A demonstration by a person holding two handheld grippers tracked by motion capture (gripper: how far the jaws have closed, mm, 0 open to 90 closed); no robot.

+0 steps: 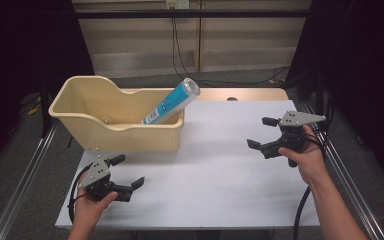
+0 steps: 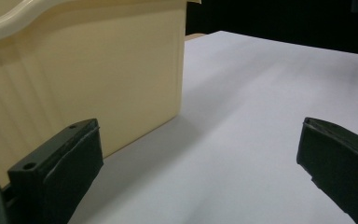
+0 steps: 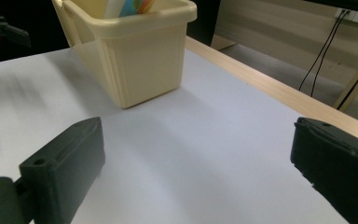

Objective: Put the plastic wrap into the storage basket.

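A cream plastic bin (image 1: 130, 131) stands at the back left of the white table (image 1: 215, 170). A blue and white cylindrical tube (image 1: 172, 101) leans inside it, its top end sticking out over the right rim. My left gripper (image 1: 128, 171) is held open near the front left, just in front of the bin, with nothing between its jaws. In the left gripper view the bin wall (image 2: 84, 74) rises close at the left. My right gripper (image 1: 261, 132) is open at the right side of the table, empty, facing the bin (image 3: 140, 56).
A wooden strip (image 1: 240, 93) runs along the table's far edge. Metal rails (image 1: 20, 185) flank both sides of the table. Cables (image 1: 180, 45) hang down the back wall. The table surface (image 3: 177, 154) between bin and right gripper is bare white.
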